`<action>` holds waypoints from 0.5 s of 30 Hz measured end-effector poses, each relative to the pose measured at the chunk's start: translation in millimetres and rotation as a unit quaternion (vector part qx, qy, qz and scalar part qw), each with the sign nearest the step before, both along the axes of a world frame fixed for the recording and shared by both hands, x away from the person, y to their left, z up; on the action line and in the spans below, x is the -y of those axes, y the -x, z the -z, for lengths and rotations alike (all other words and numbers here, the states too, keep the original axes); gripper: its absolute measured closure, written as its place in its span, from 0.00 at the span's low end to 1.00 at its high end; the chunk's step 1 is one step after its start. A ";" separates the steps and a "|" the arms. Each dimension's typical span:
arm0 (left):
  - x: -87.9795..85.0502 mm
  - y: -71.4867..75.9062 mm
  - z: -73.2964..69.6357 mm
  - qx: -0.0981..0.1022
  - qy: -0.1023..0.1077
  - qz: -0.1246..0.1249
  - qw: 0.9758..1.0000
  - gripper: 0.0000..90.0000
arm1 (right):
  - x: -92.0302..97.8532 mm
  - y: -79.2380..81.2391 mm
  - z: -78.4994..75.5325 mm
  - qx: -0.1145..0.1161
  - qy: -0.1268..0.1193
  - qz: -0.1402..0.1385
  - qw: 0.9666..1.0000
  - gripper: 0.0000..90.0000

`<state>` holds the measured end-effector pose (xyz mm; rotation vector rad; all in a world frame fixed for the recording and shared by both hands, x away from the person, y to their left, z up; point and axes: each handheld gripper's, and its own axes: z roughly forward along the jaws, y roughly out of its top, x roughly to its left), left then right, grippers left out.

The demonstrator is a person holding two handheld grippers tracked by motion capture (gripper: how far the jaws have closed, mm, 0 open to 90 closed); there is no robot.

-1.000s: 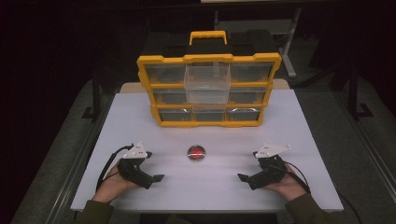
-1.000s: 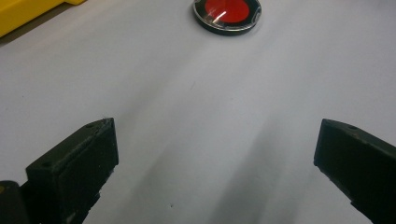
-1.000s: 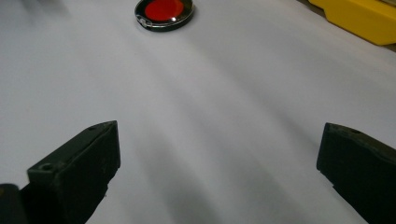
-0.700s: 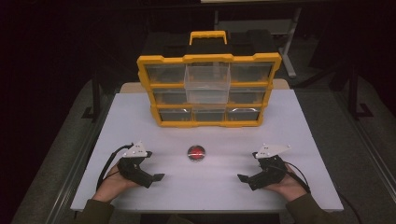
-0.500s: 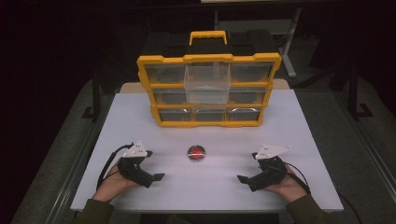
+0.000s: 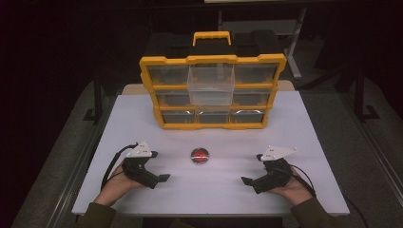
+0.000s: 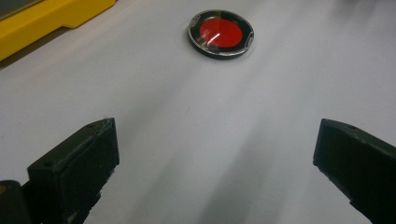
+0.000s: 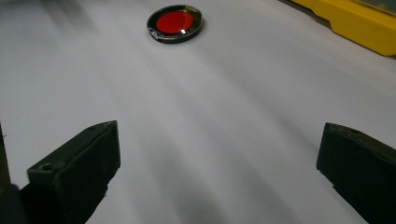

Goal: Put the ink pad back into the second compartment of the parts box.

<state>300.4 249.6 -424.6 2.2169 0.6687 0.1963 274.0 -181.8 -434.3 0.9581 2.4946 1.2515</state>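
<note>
Left gripper and right gripper, jaws spread wide and empty, rest on the near white table; red disc lies between them, before the yellow organiser.

White table with yellow drawer organizer and red disc.

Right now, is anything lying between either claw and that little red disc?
No. The red disc lies alone on the white table, with only bare tabletop between it and the left claw and the right claw.
</note>
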 end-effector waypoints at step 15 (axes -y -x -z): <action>7.0 -4.3 -3.3 0.001 0.003 0.003 1.000 0.00 | -0.6 -1.9 0.0 0.001 -0.001 0.000 1.000 0.00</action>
